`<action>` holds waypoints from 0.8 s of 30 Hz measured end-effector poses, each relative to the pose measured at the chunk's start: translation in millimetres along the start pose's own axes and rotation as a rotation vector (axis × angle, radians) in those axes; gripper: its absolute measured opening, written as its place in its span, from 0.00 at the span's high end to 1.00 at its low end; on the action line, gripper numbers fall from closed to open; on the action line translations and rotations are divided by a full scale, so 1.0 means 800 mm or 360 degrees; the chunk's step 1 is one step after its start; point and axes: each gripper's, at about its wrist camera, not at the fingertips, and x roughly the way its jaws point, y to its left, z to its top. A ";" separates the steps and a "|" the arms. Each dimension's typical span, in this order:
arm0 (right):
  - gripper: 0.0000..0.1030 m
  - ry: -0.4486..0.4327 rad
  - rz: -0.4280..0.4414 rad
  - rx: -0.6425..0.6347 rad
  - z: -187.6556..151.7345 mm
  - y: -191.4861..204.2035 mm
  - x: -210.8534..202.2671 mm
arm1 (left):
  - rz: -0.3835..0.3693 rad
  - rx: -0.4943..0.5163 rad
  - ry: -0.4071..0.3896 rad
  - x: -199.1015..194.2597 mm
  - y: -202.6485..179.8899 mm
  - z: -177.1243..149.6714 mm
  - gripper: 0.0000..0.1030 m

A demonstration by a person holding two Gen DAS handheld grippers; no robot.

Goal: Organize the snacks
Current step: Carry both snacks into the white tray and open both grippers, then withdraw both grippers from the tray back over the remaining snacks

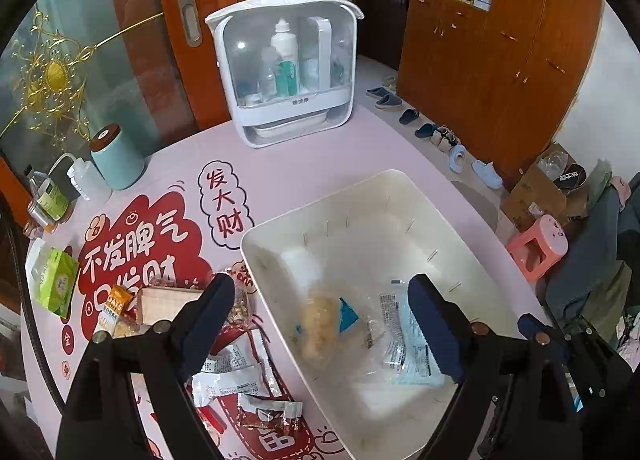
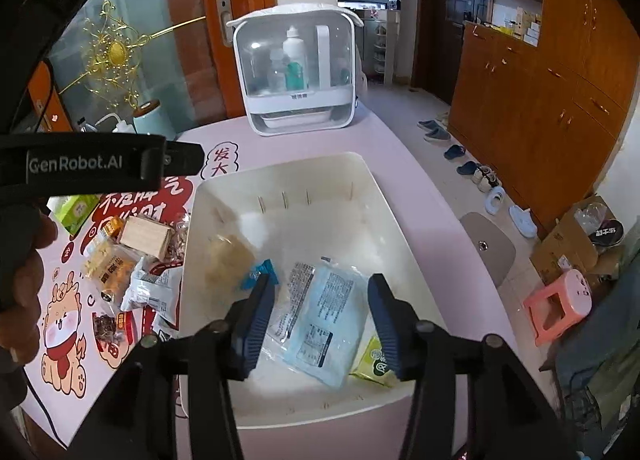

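A white plastic bin [image 1: 380, 188] [image 2: 280, 164] stands on the pink table. In it lie a light blue packet [image 1: 416, 344] [image 2: 324, 320], a pale yellow snack bag [image 1: 320, 324] [image 2: 228, 260], a small blue-wrapped piece [image 2: 262, 272] and a green packet [image 2: 376, 364]. My left gripper [image 1: 320, 282] hangs open and wide over the bin's left part, nothing between its fingers. My right gripper [image 2: 322, 284] is open above the light blue packet, pads clear of it. More loose snack packets [image 1: 248, 380] [image 2: 132, 272] and a wooden box [image 1: 168, 304] [image 2: 146, 238] lie on the table left of the bin.
A white case with bottles [image 1: 284, 68] stands at the back of the table. A teal canister [image 1: 116, 160], a squeeze bottle [image 1: 86, 180] and a green tissue pack [image 1: 56, 284] sit at the left. The table's edge runs right of the bin; a pink stool [image 2: 560, 308] and shoes are on the floor.
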 end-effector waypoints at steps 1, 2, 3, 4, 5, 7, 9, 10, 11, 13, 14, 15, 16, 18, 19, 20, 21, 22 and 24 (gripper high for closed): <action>0.52 0.0008 0.0003 0.0000 -0.001 0.000 0.001 | 0.0004 -0.0005 0.0008 0.001 0.002 -0.001 0.15; 0.52 0.0013 0.0003 0.0000 -0.002 0.001 0.002 | 0.0003 -0.0013 0.0017 0.001 0.004 -0.003 0.15; 0.52 0.0015 0.0002 -0.0003 -0.001 0.003 0.002 | 0.0000 -0.0021 0.0024 0.002 0.006 -0.005 0.15; 0.52 0.0017 -0.0001 -0.0011 -0.003 0.004 0.002 | -0.0001 -0.0026 0.0026 0.001 0.009 -0.007 0.15; 0.52 0.0018 -0.0007 -0.0019 -0.003 0.006 0.002 | 0.0001 -0.0030 0.0025 0.000 0.012 -0.009 0.15; 0.52 0.0017 -0.0013 -0.0032 -0.004 0.012 0.001 | 0.0012 -0.0026 0.0024 -0.003 0.015 -0.014 0.15; 0.52 0.0020 -0.0007 -0.0039 -0.005 0.015 0.001 | 0.0025 -0.0033 0.0001 -0.009 0.022 -0.022 0.15; 0.52 0.0020 -0.0007 -0.0043 -0.005 0.018 0.000 | 0.0027 -0.0040 -0.0011 -0.012 0.025 -0.025 0.15; 0.52 0.0019 -0.0008 -0.0047 -0.006 0.021 -0.001 | 0.0022 -0.0051 -0.0035 -0.017 0.029 -0.028 0.15; 0.52 0.0018 -0.0004 -0.0054 -0.006 0.027 -0.002 | 0.0014 -0.0074 -0.0112 -0.032 0.040 -0.039 0.15; 0.52 0.0018 0.0001 -0.0058 -0.006 0.029 -0.003 | 0.0016 -0.0073 -0.0140 -0.038 0.043 -0.042 0.15; 0.52 0.0016 0.0003 -0.0062 -0.007 0.033 -0.004 | 0.0026 -0.0067 -0.0172 -0.045 0.047 -0.045 0.15; 0.52 0.0015 0.0004 -0.0066 -0.007 0.037 -0.005 | 0.0043 -0.0053 -0.0194 -0.054 0.052 -0.051 0.15; 0.52 0.0013 0.0008 -0.0074 -0.006 0.044 -0.007 | 0.0049 -0.0040 -0.0197 -0.064 0.061 -0.057 0.15; 0.52 0.0010 0.0010 -0.0076 -0.006 0.049 -0.008 | 0.0060 -0.0033 -0.0194 -0.069 0.066 -0.061 0.15; 0.52 0.0006 0.0012 -0.0078 -0.006 0.054 -0.009 | 0.0059 -0.0023 -0.0196 -0.072 0.069 -0.063 0.15; 0.52 0.0003 0.0014 -0.0081 -0.006 0.058 -0.011 | 0.0053 -0.0006 -0.0204 -0.077 0.072 -0.068 0.15; 0.52 -0.0002 0.0018 -0.0086 -0.005 0.063 -0.013 | 0.0052 0.0021 -0.0214 -0.083 0.074 -0.074 0.15; 0.52 -0.0016 0.0018 -0.0098 -0.003 0.074 -0.017 | 0.0046 0.0083 -0.0210 -0.092 0.075 -0.084 0.15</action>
